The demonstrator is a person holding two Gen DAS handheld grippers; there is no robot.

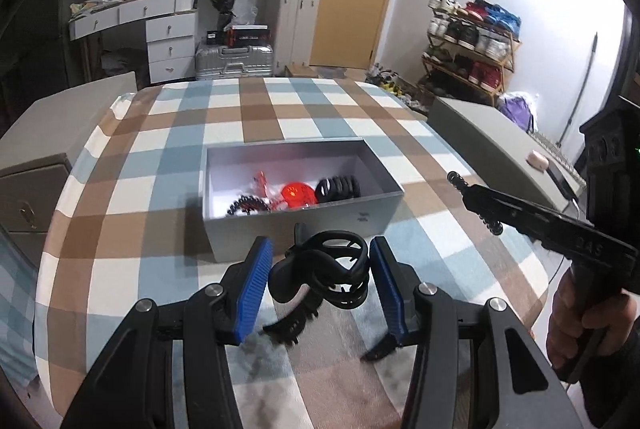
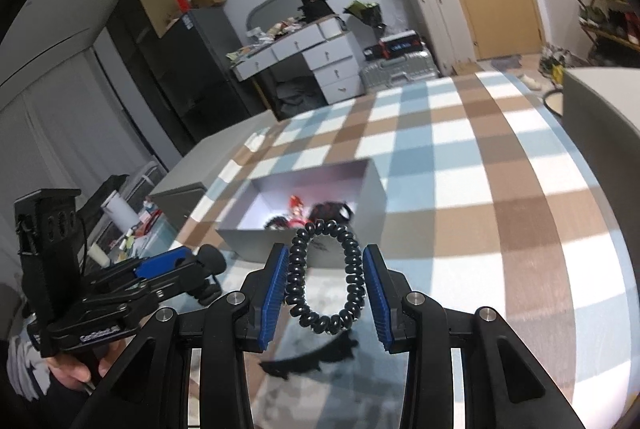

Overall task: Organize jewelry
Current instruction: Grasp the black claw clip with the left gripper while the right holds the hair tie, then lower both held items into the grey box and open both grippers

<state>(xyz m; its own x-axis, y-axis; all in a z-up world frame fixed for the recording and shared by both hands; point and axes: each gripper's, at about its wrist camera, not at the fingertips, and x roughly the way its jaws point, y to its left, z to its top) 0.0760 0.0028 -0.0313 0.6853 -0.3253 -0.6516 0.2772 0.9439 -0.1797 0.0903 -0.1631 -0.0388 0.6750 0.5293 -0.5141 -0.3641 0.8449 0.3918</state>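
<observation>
At the bottom centre of the left wrist view, the left gripper (image 1: 322,283) frames a black claw hair clip (image 1: 320,277) between its blue pads (image 1: 254,289); whether the pads actually press on the clip cannot be told, as gaps show on both sides. Just beyond it, at mid-frame, an open grey box (image 1: 380,165) sits on the checked desk (image 1: 160,157), holding a red ornament (image 1: 295,193), a black coiled hair tie (image 1: 338,187) and a dark spiral tie (image 1: 246,205) near its front wall. In the right wrist view, the right gripper (image 2: 326,283) stands at bottom centre with a black spiral hair tie (image 2: 326,277) looped between its blue pads, the jaws apart and seemingly just clear of the coil. The box lies directly behind it. A hand (image 1: 580,325) at the right edge of the left view grips the other tool's handle.
</observation>
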